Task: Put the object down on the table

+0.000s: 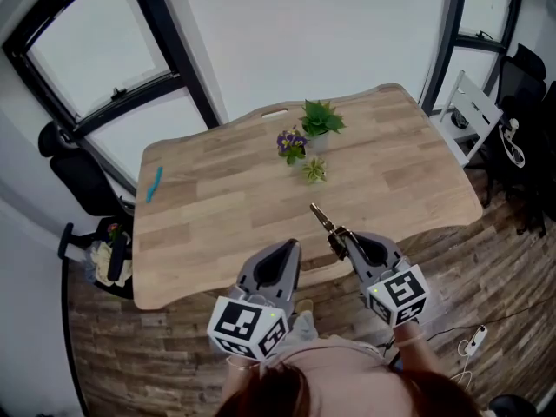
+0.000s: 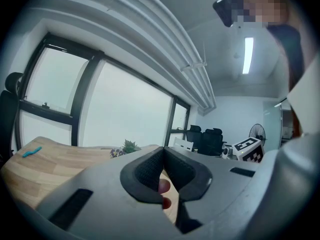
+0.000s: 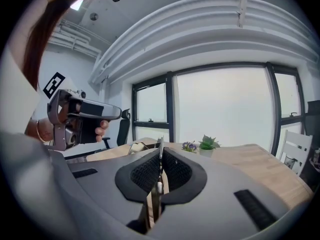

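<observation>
A thin metal tool [image 1: 323,219] sticks out forward from my right gripper [image 1: 340,237], which is shut on it, over the near edge of the wooden table [image 1: 391,172]. In the right gripper view the tool's narrow blade [image 3: 160,146] stands upright, pinched between the dark pads of the right gripper [image 3: 160,156]. My left gripper [image 1: 291,246] hangs beside it to the left, also at the table's near edge. In the left gripper view, the left gripper [image 2: 163,151] has its jaw tips touching and nothing is between them.
Three small potted plants stand mid-table: a green one [image 1: 321,120], a purple-flowered one [image 1: 292,143] and a tiny succulent [image 1: 314,170]. A blue object [image 1: 154,183] lies near the left edge. A white chair [image 1: 469,115] stands at the right, black chairs [image 1: 78,172] at the left.
</observation>
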Tool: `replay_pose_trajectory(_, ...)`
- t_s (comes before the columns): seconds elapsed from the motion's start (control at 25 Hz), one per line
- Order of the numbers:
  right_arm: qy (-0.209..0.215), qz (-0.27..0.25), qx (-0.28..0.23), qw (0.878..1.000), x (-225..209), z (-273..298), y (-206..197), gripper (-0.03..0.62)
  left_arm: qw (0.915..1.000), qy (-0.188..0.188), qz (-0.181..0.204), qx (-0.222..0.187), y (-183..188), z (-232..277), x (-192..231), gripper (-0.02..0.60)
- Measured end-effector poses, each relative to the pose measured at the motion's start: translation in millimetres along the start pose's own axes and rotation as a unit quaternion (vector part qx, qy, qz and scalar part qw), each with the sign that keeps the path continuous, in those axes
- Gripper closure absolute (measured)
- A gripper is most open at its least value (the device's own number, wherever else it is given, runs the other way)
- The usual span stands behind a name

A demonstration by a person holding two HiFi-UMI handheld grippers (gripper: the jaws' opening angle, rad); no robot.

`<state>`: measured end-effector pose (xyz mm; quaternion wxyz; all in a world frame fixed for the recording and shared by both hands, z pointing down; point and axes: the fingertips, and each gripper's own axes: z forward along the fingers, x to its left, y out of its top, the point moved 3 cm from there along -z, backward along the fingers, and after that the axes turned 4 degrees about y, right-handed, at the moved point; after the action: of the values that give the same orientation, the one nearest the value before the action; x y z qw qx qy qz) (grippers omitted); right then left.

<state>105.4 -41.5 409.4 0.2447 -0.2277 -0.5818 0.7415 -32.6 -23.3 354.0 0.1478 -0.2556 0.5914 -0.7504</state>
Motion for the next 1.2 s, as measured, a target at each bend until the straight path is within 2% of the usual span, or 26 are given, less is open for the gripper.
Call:
replay_pose_trajectory(0.64,-0.007,-0.05,0.052,0.997,-17.5,59.4,-24.5,0.592,0.9998,-0.02,-0.004,0.009,4.6,31.1,44.9,0.58)
replay_pose_trajectory(1.2,-0.015,-0.088,0.094,0.992,-38.1,96.3,-57.3,0.592,0.9994,-0.029,0.0,0.016,5.4,51.6,68.0,0.578)
